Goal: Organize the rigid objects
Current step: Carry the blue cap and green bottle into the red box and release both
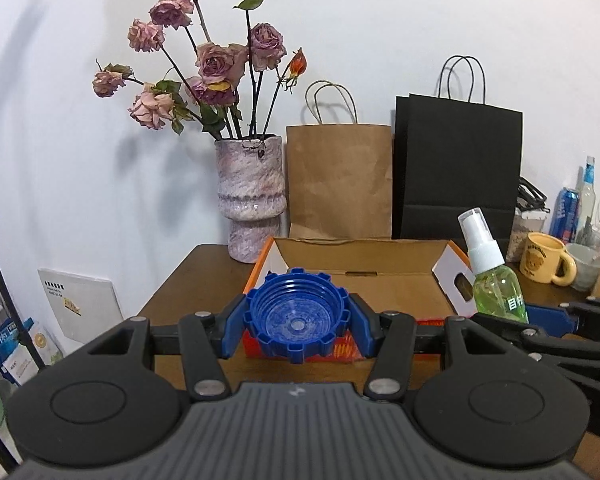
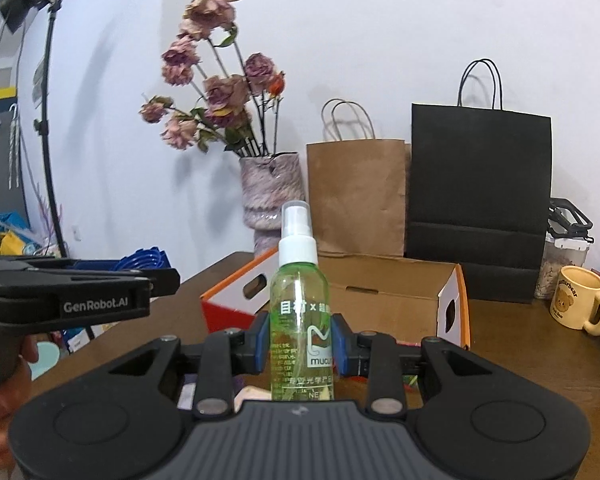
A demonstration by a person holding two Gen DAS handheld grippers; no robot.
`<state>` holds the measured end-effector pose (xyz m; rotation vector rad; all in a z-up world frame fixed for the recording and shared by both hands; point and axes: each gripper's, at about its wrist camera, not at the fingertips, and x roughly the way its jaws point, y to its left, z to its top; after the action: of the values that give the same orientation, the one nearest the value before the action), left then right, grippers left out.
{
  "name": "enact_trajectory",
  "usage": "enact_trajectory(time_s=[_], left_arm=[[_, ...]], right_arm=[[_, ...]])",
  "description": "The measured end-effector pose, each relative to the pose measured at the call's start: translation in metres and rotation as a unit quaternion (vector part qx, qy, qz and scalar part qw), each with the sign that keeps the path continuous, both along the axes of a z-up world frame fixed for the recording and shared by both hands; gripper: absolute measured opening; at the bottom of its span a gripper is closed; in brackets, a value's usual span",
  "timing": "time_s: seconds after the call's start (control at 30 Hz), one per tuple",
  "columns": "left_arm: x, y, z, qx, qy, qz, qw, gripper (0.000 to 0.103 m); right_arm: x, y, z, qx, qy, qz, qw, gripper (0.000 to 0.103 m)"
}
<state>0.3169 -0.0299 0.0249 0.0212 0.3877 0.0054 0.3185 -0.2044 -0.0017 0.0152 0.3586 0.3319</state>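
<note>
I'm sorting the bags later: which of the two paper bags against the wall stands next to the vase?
The brown paper bag. It stands right beside the vase, while the taller black paper bag is on its far side.

Left wrist view. The left gripper (image 1: 298,320) clamps a blue ribbed cap (image 1: 298,314), hollow side toward the camera, in front of an open cardboard box (image 1: 364,276) on the brown table (image 1: 192,276). At right, the right gripper (image 1: 540,320) holds a green spray bottle (image 1: 494,276) upright (its grip point is partly hidden). Behind: vase (image 1: 252,196) of dried roses, brown paper bag (image 1: 340,180), black paper bag (image 1: 458,168), yellow mug (image 1: 546,258).
</note>
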Motion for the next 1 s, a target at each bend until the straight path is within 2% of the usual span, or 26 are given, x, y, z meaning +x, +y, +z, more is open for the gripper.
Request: enact_trajectory(time_s=[0.43, 1.0], left_arm=[[0.059, -0.01, 0.005, -0.015, -0.017, 0.014, 0.9997, 0.054], [0.158, -0.003, -0.013, -0.025, 0.016, 0.042, 0.9987, 0.054]], right_arm=[[0.059, -0.003, -0.001, 0.011, -0.012, -0.02, 1.0, 0.03], [0.151, 0.006, -0.003, -0.009, 0.01, -0.029, 1.0, 0.03]])
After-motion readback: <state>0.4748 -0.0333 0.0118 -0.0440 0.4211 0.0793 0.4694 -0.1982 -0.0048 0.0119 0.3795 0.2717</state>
